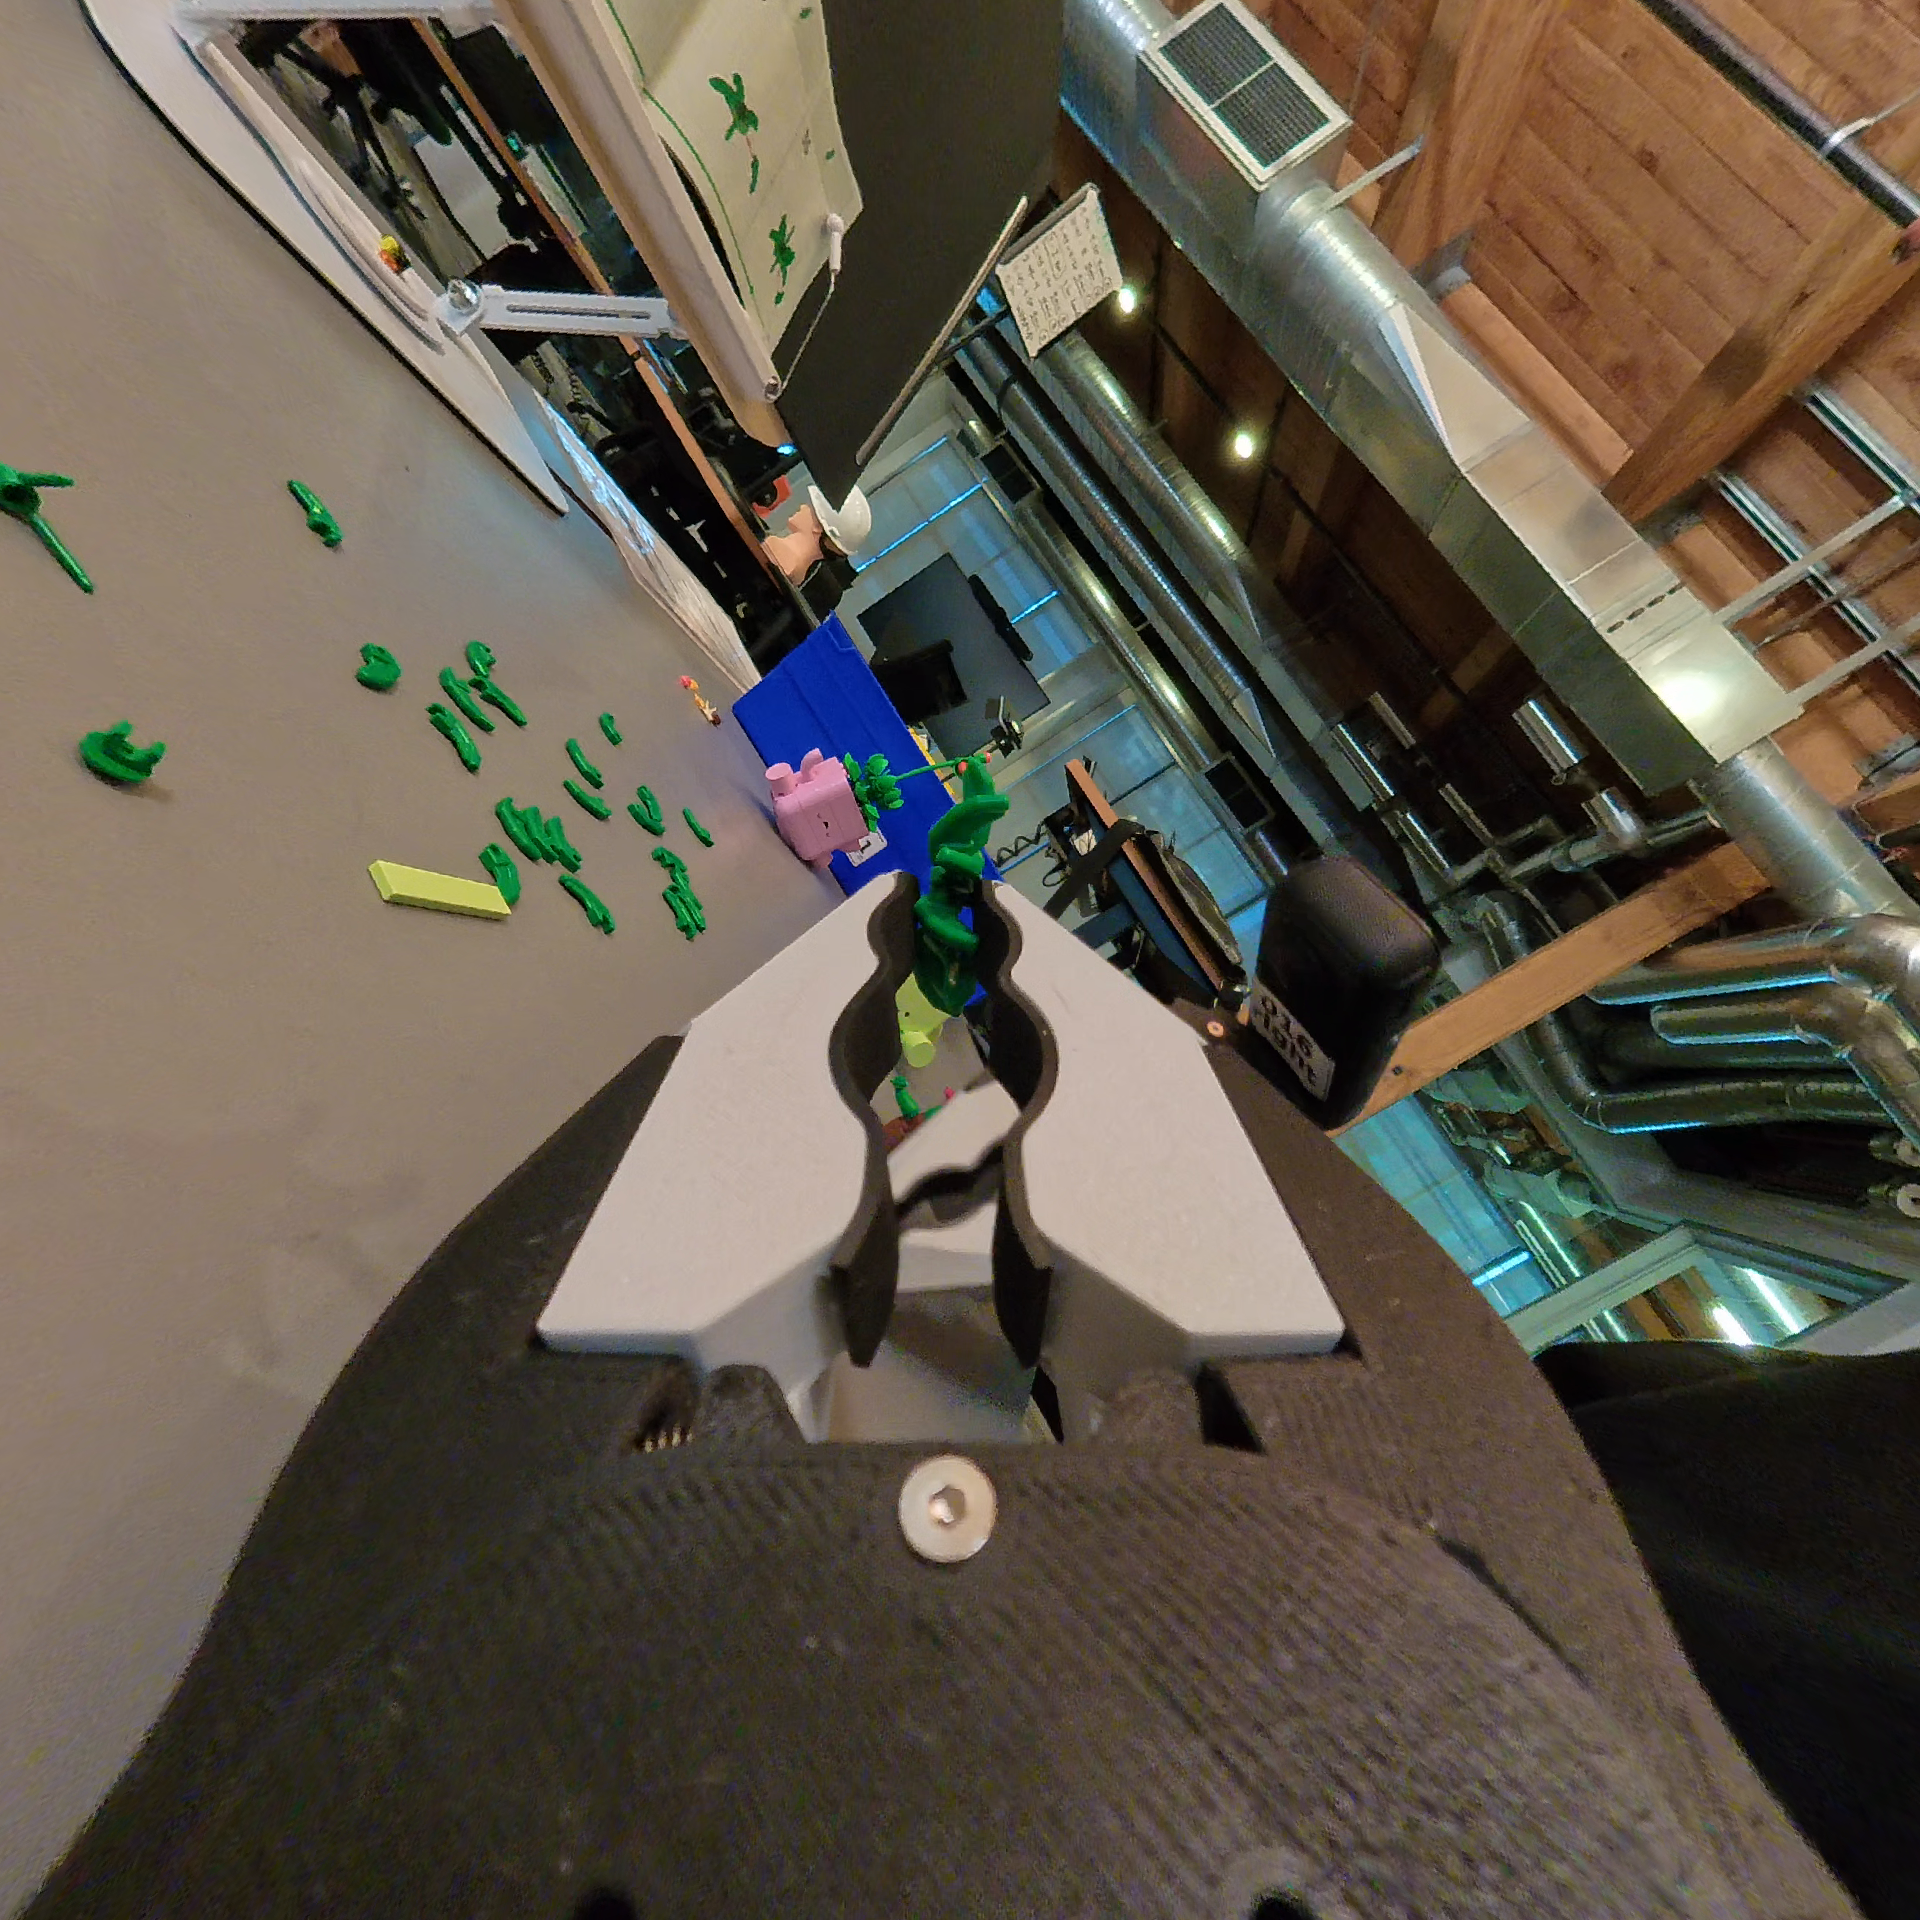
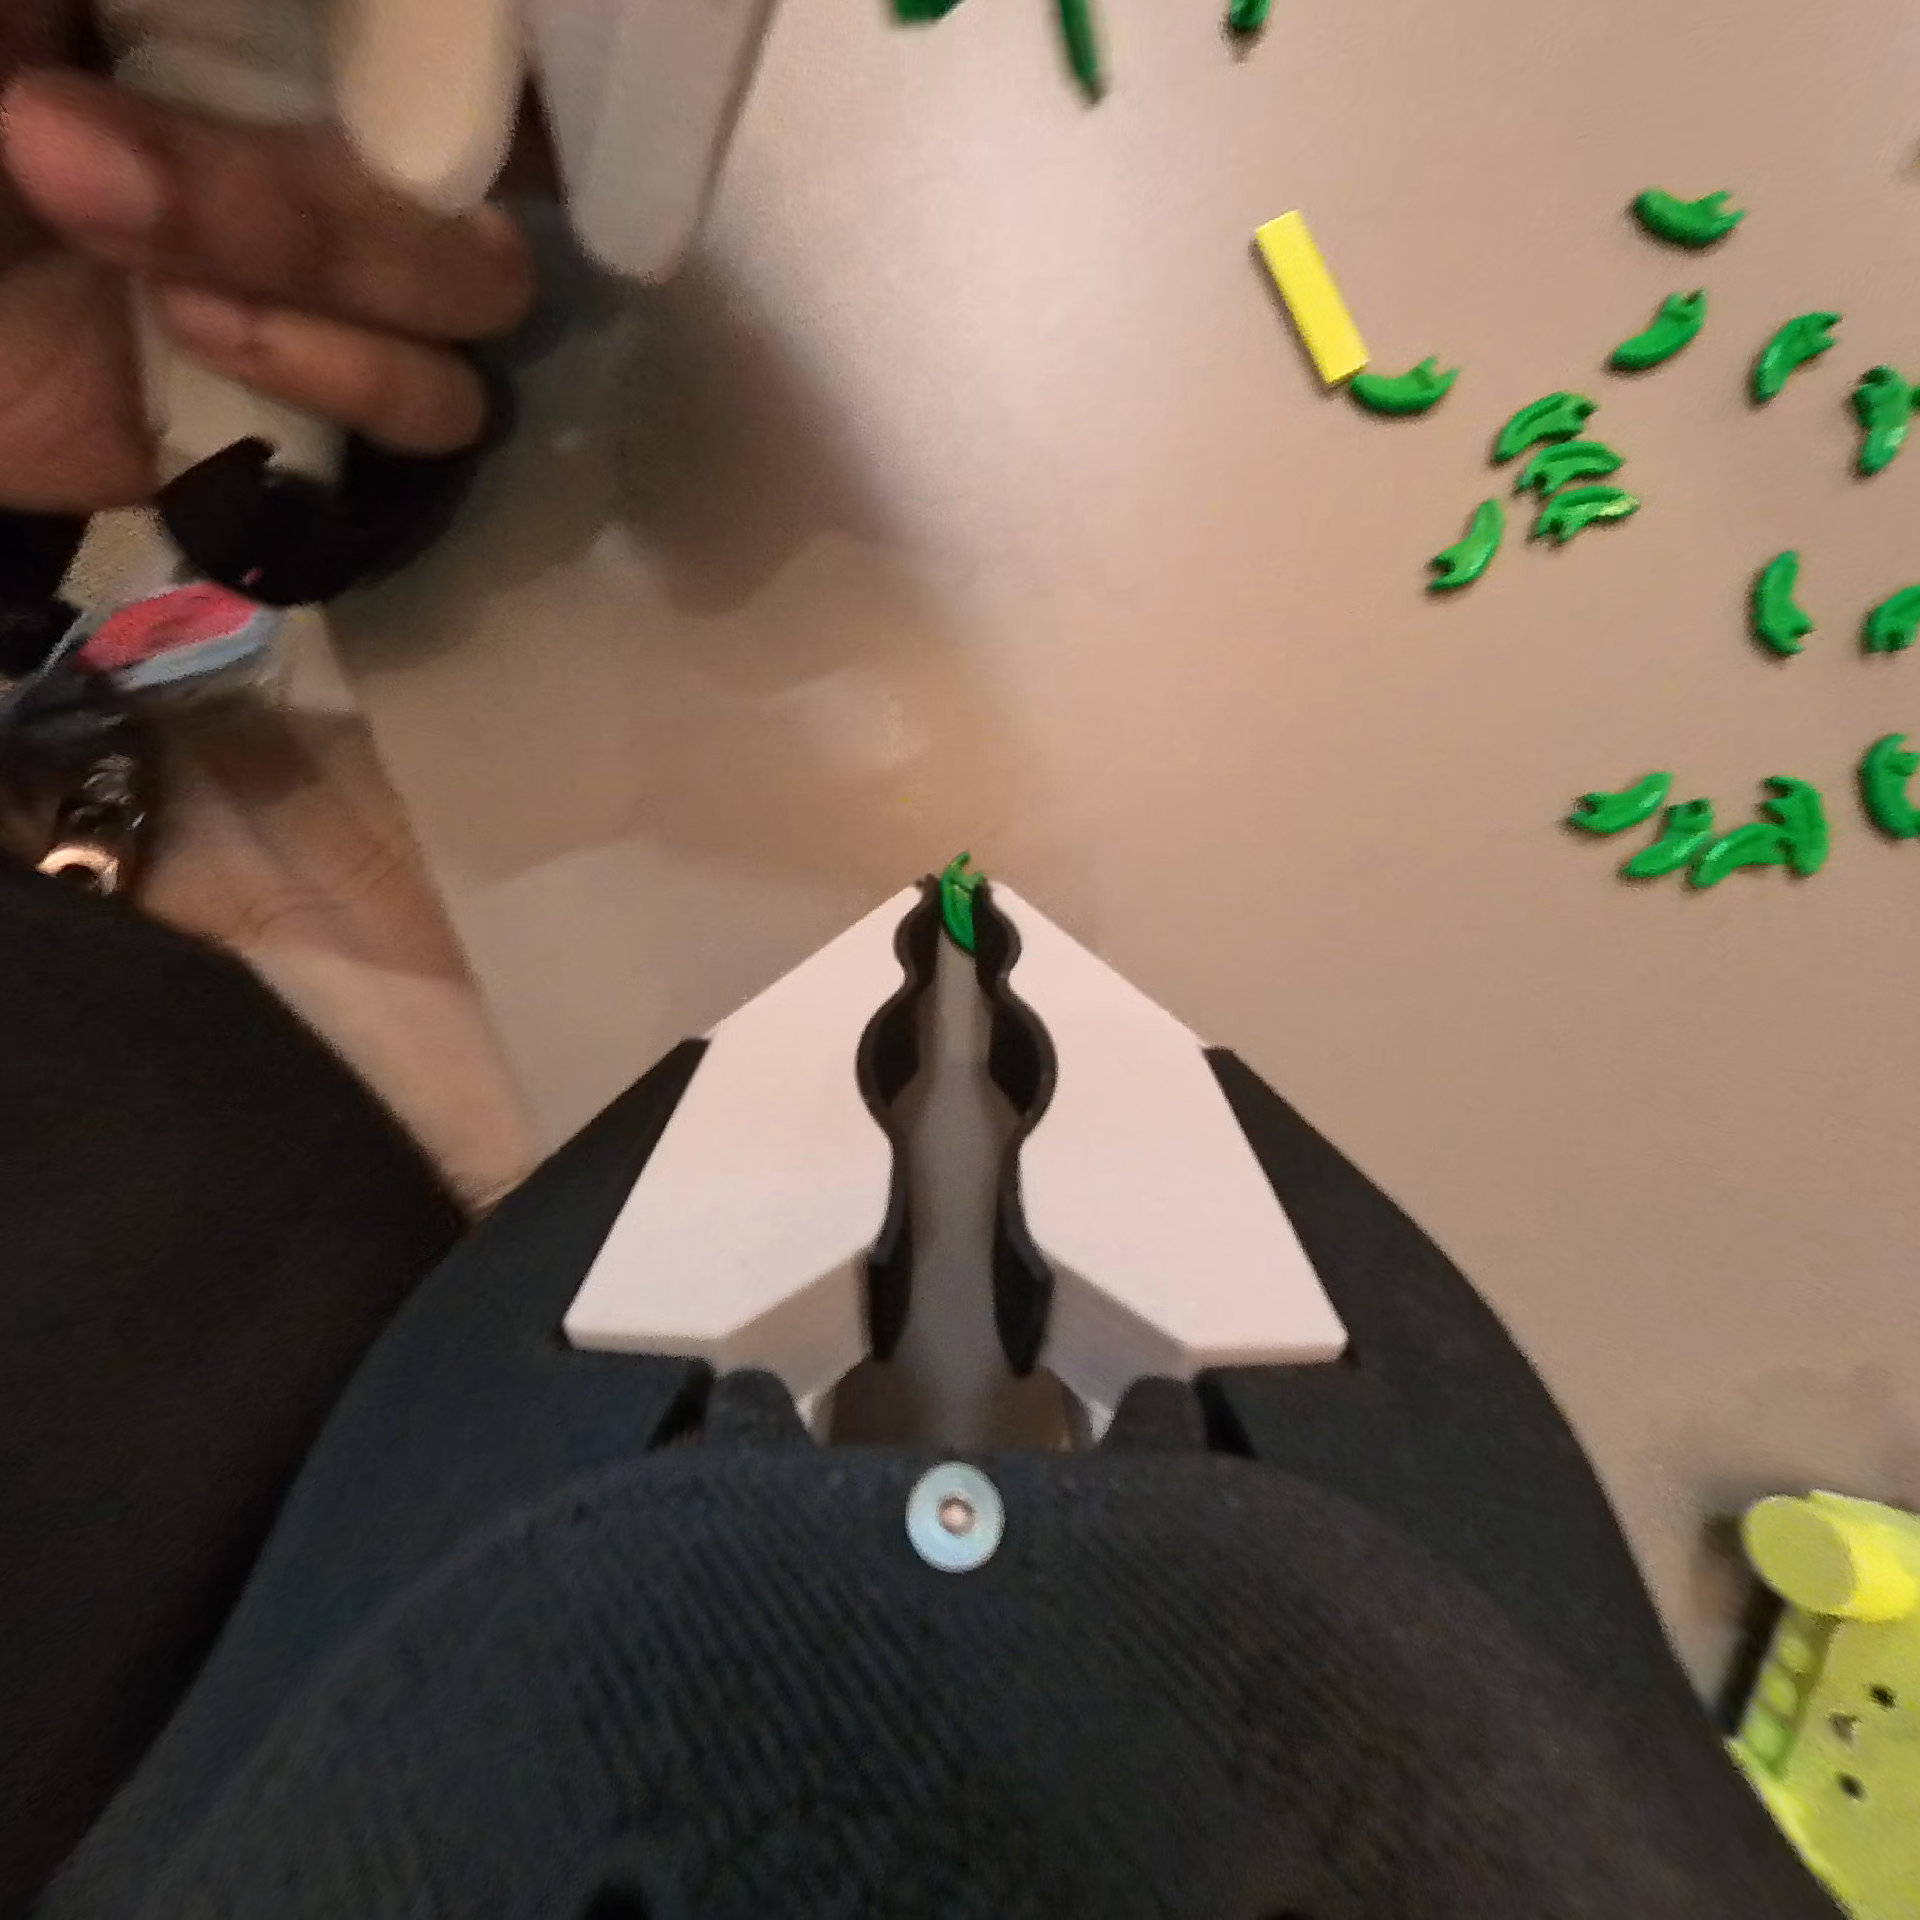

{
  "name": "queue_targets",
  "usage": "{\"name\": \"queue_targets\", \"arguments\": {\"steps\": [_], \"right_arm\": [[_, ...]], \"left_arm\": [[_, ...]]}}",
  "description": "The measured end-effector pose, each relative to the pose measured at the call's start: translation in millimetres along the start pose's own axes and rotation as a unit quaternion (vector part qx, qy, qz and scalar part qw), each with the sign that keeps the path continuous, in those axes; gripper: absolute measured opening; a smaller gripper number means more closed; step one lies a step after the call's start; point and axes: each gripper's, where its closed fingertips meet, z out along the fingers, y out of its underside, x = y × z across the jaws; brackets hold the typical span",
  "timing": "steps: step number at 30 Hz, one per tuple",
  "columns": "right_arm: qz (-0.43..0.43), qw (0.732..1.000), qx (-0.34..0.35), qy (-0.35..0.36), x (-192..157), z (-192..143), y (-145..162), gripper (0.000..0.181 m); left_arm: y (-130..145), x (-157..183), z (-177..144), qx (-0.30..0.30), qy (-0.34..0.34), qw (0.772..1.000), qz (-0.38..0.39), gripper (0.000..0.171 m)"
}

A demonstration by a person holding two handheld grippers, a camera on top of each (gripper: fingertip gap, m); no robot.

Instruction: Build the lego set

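Observation:
My left gripper (image 1: 951, 896) is shut on a green leafy stem (image 1: 964, 831) that sticks out past the fingertips, with a lime green piece (image 1: 920, 1023) at its lower end between the fingers. It is held up above the grey table (image 1: 208, 1039). My right gripper (image 2: 961, 886) is shut on one small green leaf piece (image 2: 956, 916) at its tips, over the table (image 2: 1143, 675). Several loose green leaf pieces (image 2: 1558, 468) lie to its right and also show in the left wrist view (image 1: 540, 831). The right gripper's black body (image 1: 1340, 977) shows beside the stem.
A lime yellow flat tile (image 2: 1311, 296) lies among the leaves, also in the left wrist view (image 1: 436, 888). A lime green holed part (image 2: 1829, 1662) sits at the lower right. A pink brick figure (image 1: 816, 816) stands by a blue box (image 1: 831, 707). A blurred hand (image 2: 260, 270) holds the other gripper (image 2: 644, 125). My right fingertips sit around 12 cm from my left ones. The lime yellow flat tile (image 2: 1311, 296) sits 10 cm or so from the ends of my left fingers.

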Motion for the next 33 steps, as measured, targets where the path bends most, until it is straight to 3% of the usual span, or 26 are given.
{"name": "queue_targets", "arguments": {"steps": [4,10,13,23,33], "right_arm": [[-0.014,0.999,-0.008,-0.032,-27,-18,29,0.005],[0.037,0.998,-0.052,0.016,-36,-62,99,0.005],[0.068,0.996,-0.048,0.033,-37,-74,118,0.005],[0.102,0.994,-0.026,0.021,-38,-81,126,0.017],[0.087,0.996,-0.02,0.025,-41,-82,129,0.018]], "left_arm": [[1,0,0,-0.002,0.003,1.0,-0.005,0.008],[4,1,2,-0.007,0.002,1.0,-0.002,0.008],[6,1,3,-0.011,0.001,1.0,0.0,0.008],[7,0,6,-0.014,-0.002,1.0,0.006,0.008],[6,1,5,-0.013,0.002,1.0,-0.001,0.007]]}}
